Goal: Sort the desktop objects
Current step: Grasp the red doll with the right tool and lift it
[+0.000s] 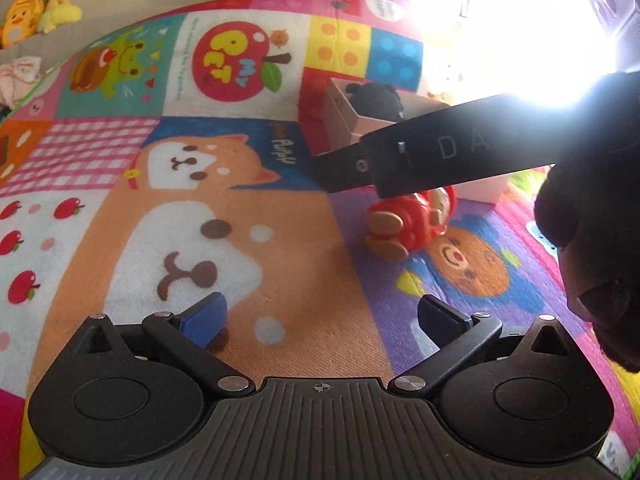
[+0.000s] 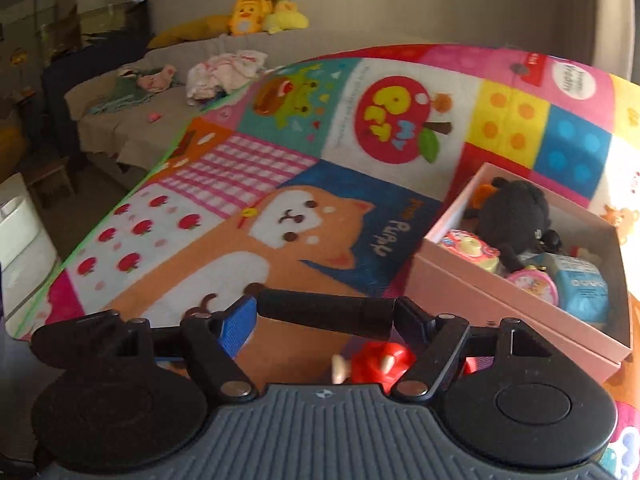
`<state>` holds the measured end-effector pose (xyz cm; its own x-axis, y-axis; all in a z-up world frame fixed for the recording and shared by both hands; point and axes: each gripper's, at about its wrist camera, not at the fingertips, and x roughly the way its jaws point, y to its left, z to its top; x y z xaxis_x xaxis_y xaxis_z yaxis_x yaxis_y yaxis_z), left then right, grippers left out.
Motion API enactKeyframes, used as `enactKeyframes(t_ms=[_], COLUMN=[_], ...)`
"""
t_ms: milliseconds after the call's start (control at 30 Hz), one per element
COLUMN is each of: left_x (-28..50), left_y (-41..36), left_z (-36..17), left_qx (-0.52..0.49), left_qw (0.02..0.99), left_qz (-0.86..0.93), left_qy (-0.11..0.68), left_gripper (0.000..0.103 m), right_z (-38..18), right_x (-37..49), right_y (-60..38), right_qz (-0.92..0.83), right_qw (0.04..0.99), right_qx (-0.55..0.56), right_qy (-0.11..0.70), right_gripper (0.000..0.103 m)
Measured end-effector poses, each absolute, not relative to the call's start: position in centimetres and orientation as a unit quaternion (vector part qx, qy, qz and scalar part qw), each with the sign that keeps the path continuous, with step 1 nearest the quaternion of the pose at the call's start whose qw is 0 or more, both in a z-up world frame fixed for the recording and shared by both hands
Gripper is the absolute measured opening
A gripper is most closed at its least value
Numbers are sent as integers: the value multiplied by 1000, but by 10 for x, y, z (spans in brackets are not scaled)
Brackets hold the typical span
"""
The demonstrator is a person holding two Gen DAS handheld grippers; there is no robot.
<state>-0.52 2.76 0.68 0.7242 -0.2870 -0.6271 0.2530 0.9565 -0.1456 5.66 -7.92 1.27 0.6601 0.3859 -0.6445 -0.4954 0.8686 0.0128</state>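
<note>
My right gripper point(image 2: 326, 314) is shut on a black cylinder point(image 2: 324, 316), held crosswise above the mat to the left of the pink box point(image 2: 516, 300). The box holds a black plush point(image 2: 514, 212), a blue packet point(image 2: 582, 290) and small round toys. A red toy figure point(image 2: 380, 366) lies on the mat under the right gripper; it also shows in the left wrist view point(image 1: 408, 220). My left gripper point(image 1: 320, 320) is open and empty over the orange dog patch. The right gripper's black body point(image 1: 440, 152) crosses the left wrist view, in front of the box point(image 1: 344, 116).
A colourful patchwork play mat point(image 2: 280, 184) covers the surface; its green edge runs down the left. Beyond it stands a beige sofa point(image 2: 160, 92) with clothes and yellow plush toys point(image 2: 256, 12). Strong window glare washes out the upper right of the left wrist view.
</note>
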Motion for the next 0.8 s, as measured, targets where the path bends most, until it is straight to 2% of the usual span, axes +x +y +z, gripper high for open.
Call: enactKeyframes(t_ms=[67,133,333,533,800], left_x=[-12,-18,-19,-19,-18], left_y=[28,30,30,31,29], left_z=[6,6,5,5,4], left_qx=[-17,-10,-3,-10,-3], left_qw=[927,926,926,926,927], left_qz=[-149,-150,-146,-146,-142], left_qy=[344,346,349,347,348], left_gripper=[103,103,103,103,103], right_z=[11,11,8,-13,-31], right_x=[51,46,29,18,42], right_y=[-76,-77,-102,-125,-123], right_qz=[269,268,186,143,150], right_qw=[900,903,934,935,930], right_qx=[-88,-88,-103,-126,-98], right_qy=[332,324,287,299,320], right_gripper=[77,86,99,103,103])
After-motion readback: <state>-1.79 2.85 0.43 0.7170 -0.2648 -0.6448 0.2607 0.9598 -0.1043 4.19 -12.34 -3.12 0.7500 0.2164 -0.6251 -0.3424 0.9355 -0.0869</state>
